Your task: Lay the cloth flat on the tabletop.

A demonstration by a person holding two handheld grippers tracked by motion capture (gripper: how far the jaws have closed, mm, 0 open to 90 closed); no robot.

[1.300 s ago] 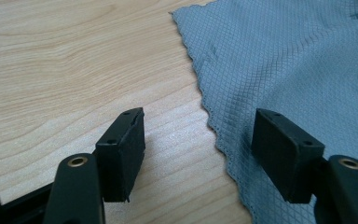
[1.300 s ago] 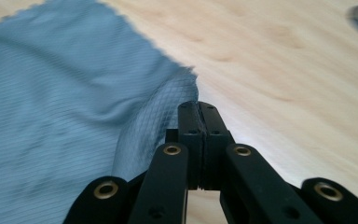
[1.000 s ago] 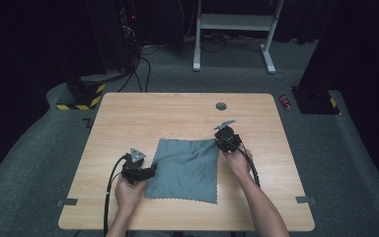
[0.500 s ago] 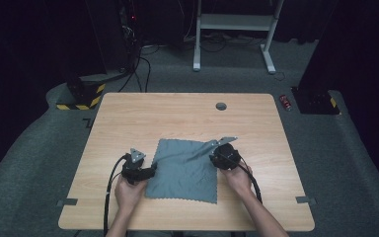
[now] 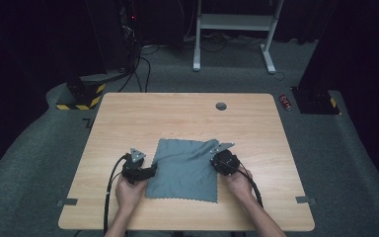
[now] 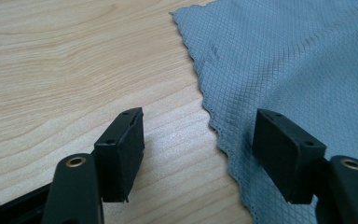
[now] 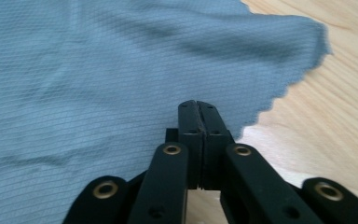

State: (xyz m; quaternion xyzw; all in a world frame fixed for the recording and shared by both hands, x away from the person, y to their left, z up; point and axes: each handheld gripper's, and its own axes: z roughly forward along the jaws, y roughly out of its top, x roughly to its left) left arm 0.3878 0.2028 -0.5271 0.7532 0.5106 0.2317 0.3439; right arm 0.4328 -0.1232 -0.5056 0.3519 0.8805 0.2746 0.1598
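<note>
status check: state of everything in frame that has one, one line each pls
grey cloth: spread on the table, mostly flat, slight ripples, far right corner raised off the wood.
left gripper: open, jaws straddling the cloth's left edge, nothing clamped.
right gripper: jaws pressed together at the cloth's right edge; whether fabric is pinched cannot be told.
table: bare wood around the cloth, small round hole near the far edge.
</note>
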